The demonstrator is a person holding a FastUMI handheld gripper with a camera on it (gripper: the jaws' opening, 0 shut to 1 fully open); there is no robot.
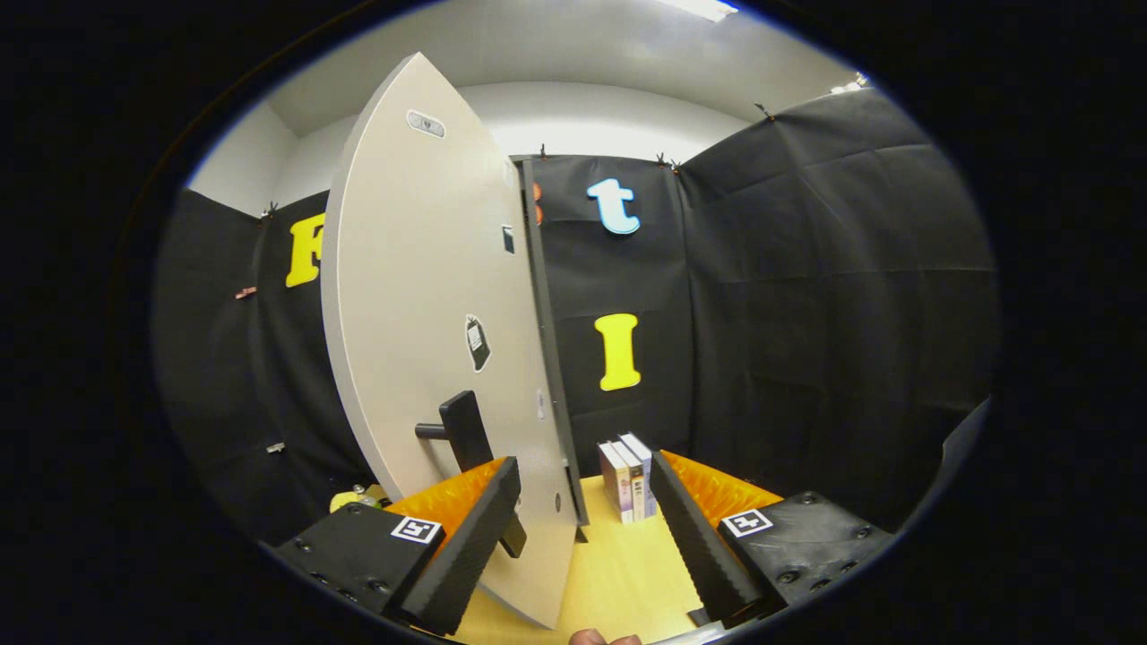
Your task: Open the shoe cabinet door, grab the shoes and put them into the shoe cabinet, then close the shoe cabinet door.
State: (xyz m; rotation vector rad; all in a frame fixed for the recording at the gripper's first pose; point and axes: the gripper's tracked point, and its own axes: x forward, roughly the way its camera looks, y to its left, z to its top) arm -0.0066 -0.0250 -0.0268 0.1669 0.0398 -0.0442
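Door (421,305) of the shoe cabinet is seen swung open, standing tall and upright, with its long side running up and down. It rises just ahead of the claw (582,528), and its thin lower edge passes between the two fingers, closer to the left one. The claw is held wide, and nothing is pressed by both fingers. Whether the left finger (466,537) touches the door cannot be told.

A dark handle (466,434) sticks out from the door's pale face, just above the left finger. It is a flat upright bar on a short peg. The door looks smooth, hard and flat, with a dark strip along its far edge. A small dark sticker (478,342) is stuck higher up.

Shoes cannot be made out for sure.

To move the door, a push or pull near the handle is probably needed, since the handle lies to the claw's left.

Beyond the fingers, a few thin books (627,477) are stood upright on the yellow wooden tabletop (618,564). A fingertip (591,638) peeks in underneath.
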